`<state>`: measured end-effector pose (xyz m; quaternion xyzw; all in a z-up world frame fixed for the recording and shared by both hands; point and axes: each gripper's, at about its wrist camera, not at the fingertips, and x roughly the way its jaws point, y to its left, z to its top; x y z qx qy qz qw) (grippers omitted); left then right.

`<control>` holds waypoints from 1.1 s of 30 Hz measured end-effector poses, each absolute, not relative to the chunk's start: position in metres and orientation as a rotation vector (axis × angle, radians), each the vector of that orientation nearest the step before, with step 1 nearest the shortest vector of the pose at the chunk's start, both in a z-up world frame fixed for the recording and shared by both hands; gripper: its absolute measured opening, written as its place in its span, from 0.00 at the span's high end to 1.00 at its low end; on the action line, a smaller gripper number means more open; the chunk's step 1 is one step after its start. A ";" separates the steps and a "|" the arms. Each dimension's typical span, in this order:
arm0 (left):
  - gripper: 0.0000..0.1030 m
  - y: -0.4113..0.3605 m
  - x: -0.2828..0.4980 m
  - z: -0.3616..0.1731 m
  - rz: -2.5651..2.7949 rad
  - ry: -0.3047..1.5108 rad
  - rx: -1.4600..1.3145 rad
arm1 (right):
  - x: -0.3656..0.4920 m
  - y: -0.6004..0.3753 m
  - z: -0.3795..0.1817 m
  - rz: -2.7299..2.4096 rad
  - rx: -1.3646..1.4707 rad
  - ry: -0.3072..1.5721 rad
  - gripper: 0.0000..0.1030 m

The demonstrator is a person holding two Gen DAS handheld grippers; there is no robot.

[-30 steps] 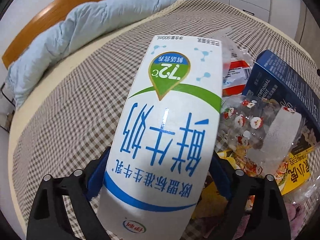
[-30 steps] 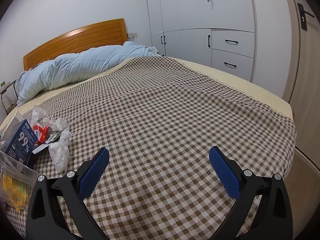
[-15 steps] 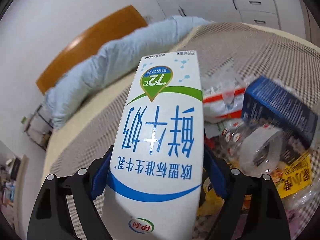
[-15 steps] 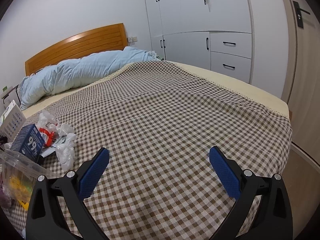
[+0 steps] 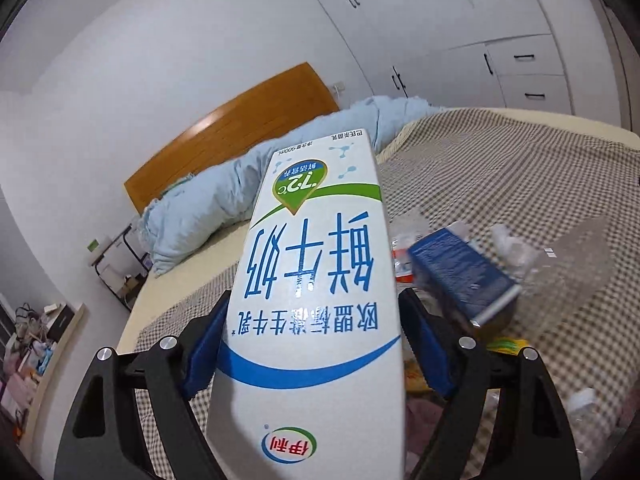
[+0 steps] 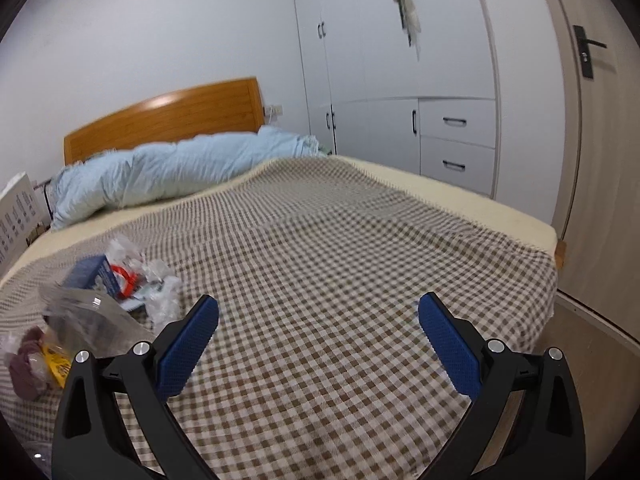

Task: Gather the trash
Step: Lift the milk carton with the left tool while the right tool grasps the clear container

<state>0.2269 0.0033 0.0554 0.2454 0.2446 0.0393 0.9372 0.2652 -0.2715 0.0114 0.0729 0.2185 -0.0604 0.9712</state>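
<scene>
Lifted off the trash pile (image 5: pixel 460 276), your left gripper (image 5: pixel 312 344) pinches the milk carton (image 5: pixel 316 300), its jaws just closing slightly. Only that view shows "900mL". Your right gripper (image 6: pixel 318 340) gapes empty.

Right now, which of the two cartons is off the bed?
The white milk carton: it is clamped in the left gripper, up off the bed. The blue box lies on the bed among the other trash.

One milk carton (image 5: pixel 316 304), one blue box (image 5: pixel 460 272) — one quilt (image 6: pixel 180 172), two drawers (image 6: pixel 456 144).
</scene>
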 end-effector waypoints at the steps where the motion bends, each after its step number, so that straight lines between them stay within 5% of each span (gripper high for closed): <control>1: 0.24 -0.001 0.217 0.057 0.081 0.484 0.505 | 0.261 -0.270 0.014 -0.115 0.147 0.426 0.06; 19: 0.24 -0.006 0.116 0.022 0.103 0.335 0.279 | 0.234 -0.155 0.051 0.227 -0.549 0.452 0.06; 33: 0.24 -0.008 0.115 0.015 0.110 0.338 0.363 | 0.289 -0.060 0.014 0.396 -1.137 0.742 0.06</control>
